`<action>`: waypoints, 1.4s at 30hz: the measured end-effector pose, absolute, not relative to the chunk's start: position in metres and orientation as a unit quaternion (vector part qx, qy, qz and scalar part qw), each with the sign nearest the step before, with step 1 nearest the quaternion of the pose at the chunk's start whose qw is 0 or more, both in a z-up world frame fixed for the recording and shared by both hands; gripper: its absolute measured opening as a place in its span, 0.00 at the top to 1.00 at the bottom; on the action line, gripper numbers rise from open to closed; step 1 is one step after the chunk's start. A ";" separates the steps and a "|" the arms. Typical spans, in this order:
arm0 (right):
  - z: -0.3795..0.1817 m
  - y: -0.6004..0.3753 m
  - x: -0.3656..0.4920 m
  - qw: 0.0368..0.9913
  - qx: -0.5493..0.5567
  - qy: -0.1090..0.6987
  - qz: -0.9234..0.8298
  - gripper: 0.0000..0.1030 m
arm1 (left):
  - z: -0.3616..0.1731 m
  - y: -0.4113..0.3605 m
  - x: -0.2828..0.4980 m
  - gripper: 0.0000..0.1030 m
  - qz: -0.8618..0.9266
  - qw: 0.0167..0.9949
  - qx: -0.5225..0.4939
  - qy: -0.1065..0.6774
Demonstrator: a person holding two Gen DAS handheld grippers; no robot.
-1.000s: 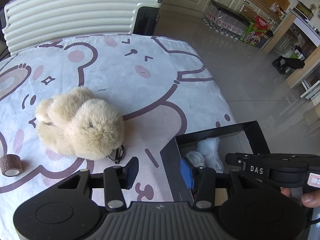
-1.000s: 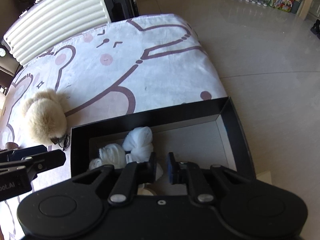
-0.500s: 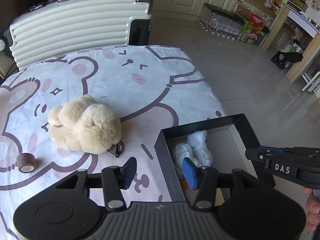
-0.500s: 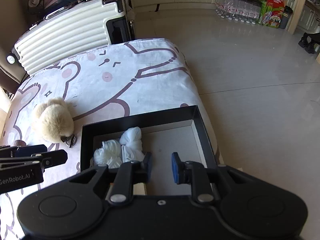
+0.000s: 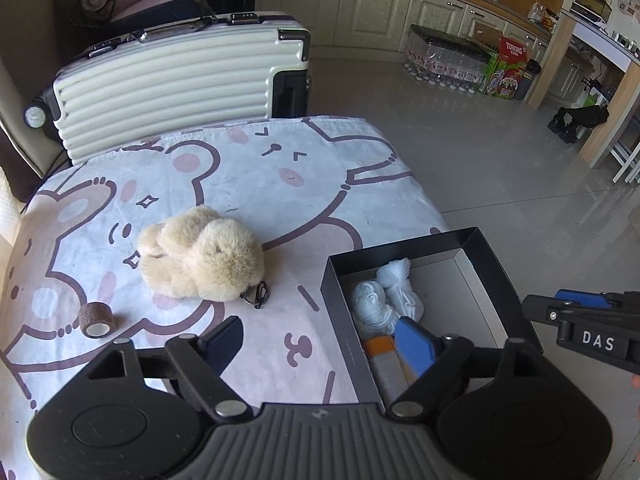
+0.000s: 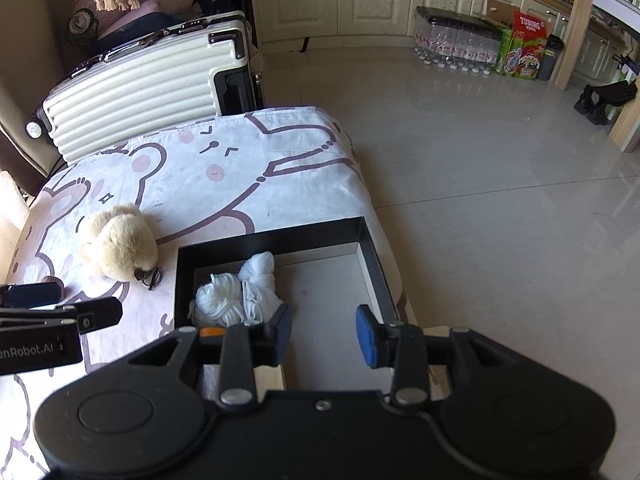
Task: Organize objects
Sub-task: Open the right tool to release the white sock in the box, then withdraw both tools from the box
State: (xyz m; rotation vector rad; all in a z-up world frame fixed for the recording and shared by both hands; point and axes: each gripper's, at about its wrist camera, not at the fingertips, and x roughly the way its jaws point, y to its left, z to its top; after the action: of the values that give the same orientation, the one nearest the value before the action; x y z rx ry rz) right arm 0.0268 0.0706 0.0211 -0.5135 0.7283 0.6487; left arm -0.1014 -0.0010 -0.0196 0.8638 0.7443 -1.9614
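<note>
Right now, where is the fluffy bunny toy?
In the left wrist view, the fluffy bunny toy lies on the bear-print cloth, left of the black box, with the little brown tape roll nearer the camera on its left.

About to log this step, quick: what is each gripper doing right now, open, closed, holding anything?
Left gripper: open, jaws just widened, nothing held.
Right gripper: open, jaws just parted, nothing between them.
</note>
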 end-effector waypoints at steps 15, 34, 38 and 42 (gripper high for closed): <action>0.044 0.039 0.001 0.874 -0.249 0.297 0.294 0.32 | -0.010 0.022 -0.092 0.00 -0.775 0.457 0.342 0.270; 0.046 0.029 -0.001 0.888 -0.263 0.259 0.274 0.00 | -0.009 0.025 -0.088 0.00 -0.772 0.475 0.336 0.257; 0.046 0.028 0.001 0.887 -0.260 0.263 0.276 0.00 | -0.009 0.025 -0.088 0.00 -0.772 0.475 0.335 0.258; 0.045 0.027 0.002 0.887 -0.261 0.263 0.273 0.00 | -0.009 0.025 -0.088 0.00 -0.772 0.474 0.336 0.257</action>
State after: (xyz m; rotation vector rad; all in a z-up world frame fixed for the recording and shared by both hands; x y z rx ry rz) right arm 0.0022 0.0268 0.0453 -0.5432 0.5477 0.5685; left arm -0.0883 0.0250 -0.0094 0.8221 0.6279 -1.8896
